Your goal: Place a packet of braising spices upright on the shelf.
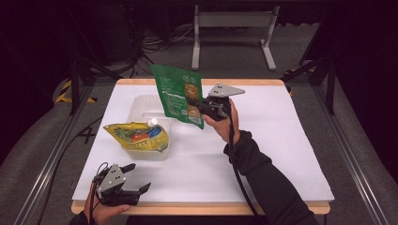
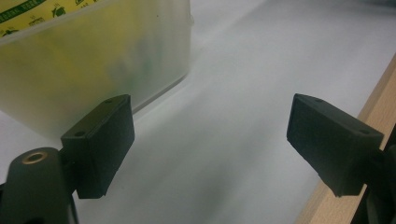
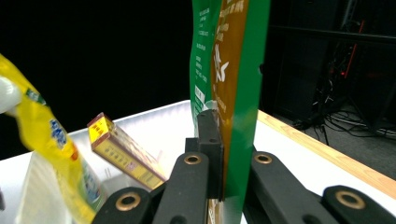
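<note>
A green pouch (image 1: pixel 177 94) with a brown panel hangs in the air over the middle of the table, and my right gripper (image 1: pixel 193 106) is shut on its right edge. In the right gripper view the green pouch (image 3: pixel 236 84) stands edge-on between the closed jaws. A yellow pouch (image 1: pixel 137 136) with a white cap lies across the front of a translucent plastic bin (image 1: pixel 141 108). A yellow-and-red box (image 3: pixel 122 151) leans inside that bin. My left gripper (image 1: pixel 136 177) rests open near the table's front left corner, nothing between its fingers (image 2: pixel 100 142).
The white table top (image 1: pixel 272 140) has a wooden front edge (image 2: pixel 373 107) close to the left gripper. The bin's wall (image 2: pixel 93 60) stands just ahead of the left gripper. A grey metal stand (image 1: pixel 232 28) and cables lie on the floor beyond the table.
</note>
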The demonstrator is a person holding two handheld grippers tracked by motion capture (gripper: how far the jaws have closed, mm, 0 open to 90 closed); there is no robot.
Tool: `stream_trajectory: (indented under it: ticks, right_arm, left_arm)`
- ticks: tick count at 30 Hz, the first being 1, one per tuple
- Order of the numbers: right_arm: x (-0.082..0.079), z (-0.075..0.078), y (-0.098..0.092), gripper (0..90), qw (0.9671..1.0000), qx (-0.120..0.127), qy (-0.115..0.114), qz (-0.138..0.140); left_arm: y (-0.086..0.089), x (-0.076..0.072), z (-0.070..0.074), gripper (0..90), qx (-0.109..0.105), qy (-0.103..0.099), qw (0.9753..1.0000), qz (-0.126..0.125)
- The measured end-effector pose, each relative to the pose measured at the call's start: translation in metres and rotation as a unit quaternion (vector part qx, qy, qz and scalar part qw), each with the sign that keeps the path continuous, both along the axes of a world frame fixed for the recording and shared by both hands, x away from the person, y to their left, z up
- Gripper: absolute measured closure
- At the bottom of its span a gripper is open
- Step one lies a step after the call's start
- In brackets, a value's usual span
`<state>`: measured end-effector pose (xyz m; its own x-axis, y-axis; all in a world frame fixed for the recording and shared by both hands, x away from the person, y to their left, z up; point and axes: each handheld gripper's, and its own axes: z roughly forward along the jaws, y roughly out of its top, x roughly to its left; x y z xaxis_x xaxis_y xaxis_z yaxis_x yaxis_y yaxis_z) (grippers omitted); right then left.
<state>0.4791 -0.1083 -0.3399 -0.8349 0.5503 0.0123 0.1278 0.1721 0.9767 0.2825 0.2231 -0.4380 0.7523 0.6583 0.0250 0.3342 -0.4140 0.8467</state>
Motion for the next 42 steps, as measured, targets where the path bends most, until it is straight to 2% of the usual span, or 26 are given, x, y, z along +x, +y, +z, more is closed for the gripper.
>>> stream_trajectory:
  ticks: [5,14,19,27,32,37,42]
  right_arm:
    - [0.013,-0.002,0.019,89.9,1.0000,0.004,0.007,-0.004]
    - [0.027,0.002,0.049,89.9,0.9998,0.018,0.010,-0.001]
    - [0.034,-0.002,0.065,89.9,0.9995,0.026,0.017,0.006]
    - [0.041,-0.013,0.079,89.9,0.9987,0.036,0.033,0.010]
    - [0.043,-0.013,0.090,89.9,0.9987,0.036,0.036,0.010]
    - [0.043,-0.015,0.104,89.8,0.9987,0.035,0.034,0.014]
    - [0.048,-0.024,0.105,89.8,0.9980,0.041,0.045,0.016]
  left_arm:
    - [0.001,-0.001,0.000,11.2,-0.002,-0.006,0.9999,0.012]
    - [0.002,-0.002,0.000,9.7,-0.005,-0.007,0.9999,0.013]
    - [0.004,-0.002,0.000,9.7,-0.010,-0.008,0.9999,0.011]
    - [0.004,-0.003,0.001,9.7,-0.011,-0.011,0.9998,0.007]
    - [0.005,-0.004,0.001,10.2,-0.018,-0.011,0.9998,0.005]
    - [0.002,-0.004,0.000,10.3,-0.016,-0.013,0.9998,-0.003]
    - [0.001,-0.004,0.000,10.7,-0.020,-0.013,0.9997,-0.008]
